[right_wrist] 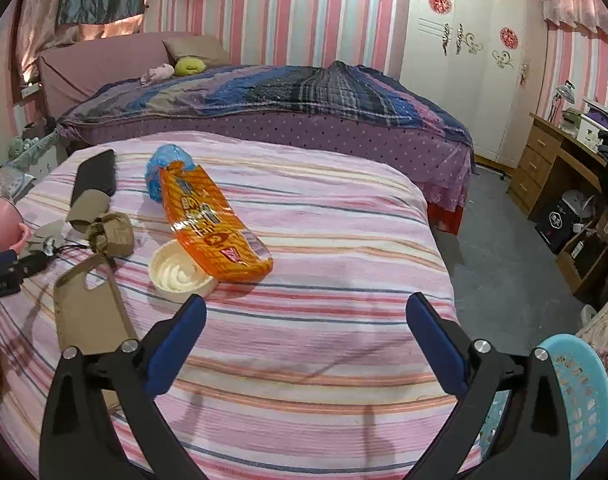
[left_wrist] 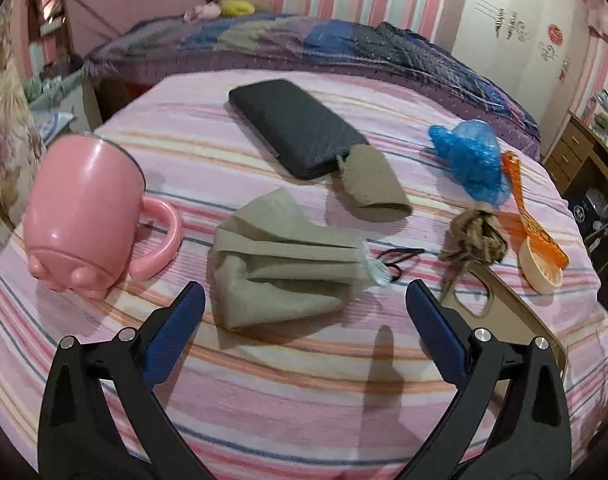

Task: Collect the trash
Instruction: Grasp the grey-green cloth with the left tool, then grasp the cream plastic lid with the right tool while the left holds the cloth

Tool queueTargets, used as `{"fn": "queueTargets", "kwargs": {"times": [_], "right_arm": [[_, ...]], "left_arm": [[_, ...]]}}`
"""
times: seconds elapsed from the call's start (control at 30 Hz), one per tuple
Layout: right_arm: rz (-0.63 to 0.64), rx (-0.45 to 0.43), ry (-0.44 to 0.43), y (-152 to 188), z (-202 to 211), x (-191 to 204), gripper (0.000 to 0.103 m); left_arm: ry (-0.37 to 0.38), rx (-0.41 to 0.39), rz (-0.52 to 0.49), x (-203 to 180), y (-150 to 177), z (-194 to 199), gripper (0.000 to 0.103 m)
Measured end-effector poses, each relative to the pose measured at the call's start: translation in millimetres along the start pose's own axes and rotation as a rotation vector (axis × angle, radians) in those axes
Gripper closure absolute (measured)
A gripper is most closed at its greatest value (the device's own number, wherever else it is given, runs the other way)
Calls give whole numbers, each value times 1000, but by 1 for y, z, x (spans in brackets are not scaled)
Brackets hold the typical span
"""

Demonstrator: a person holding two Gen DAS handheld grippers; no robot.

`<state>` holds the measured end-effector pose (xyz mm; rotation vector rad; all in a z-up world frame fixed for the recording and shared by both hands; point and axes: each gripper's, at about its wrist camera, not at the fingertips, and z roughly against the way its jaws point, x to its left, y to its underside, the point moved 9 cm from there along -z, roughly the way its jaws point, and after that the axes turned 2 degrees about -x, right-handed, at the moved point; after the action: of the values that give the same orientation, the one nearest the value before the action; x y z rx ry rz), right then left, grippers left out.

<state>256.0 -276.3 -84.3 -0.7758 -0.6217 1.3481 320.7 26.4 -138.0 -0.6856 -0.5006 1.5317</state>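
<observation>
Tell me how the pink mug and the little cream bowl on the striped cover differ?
The pink mug lies on its side; the cream bowl sits upright, mouth up. The mug has a loop handle and stubby feet; the bowl shows neither. The mug lies clear of other items; an orange snack wrapper overlaps the bowl's rim. Both rest on the striped cover.

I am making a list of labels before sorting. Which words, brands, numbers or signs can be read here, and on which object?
Orange snack wrapper: large printed characters, too distorted to read.
Left gripper body: small white lettering, too blurred to read.
Red round decorations on the wardrobe: no legible text.
Nothing else carries text.
</observation>
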Motion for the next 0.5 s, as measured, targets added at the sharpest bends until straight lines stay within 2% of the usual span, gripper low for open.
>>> {"fn": "queueTargets", "kwargs": {"times": [0.13, 0.17, 0.33, 0.4, 0.5], "right_arm": [[-24, 20, -28, 2, -5, -1, 5], [-25, 21, -29, 3, -6, -3, 5], [-39, 36, -67, 7, -10, 0, 5], [-35, 39, -78, 8, -12, 4, 5], [-10, 43, -92, 8, -14, 15, 5]], "left_arm": [[1, 32, 42, 6, 1, -9, 9], [-2, 30, 33, 4, 1, -9, 13], [-1, 24, -45, -8, 3, -7, 43], [5, 20, -53, -7, 4, -4, 71], [20, 15, -38, -2, 5, 0, 75]]}}
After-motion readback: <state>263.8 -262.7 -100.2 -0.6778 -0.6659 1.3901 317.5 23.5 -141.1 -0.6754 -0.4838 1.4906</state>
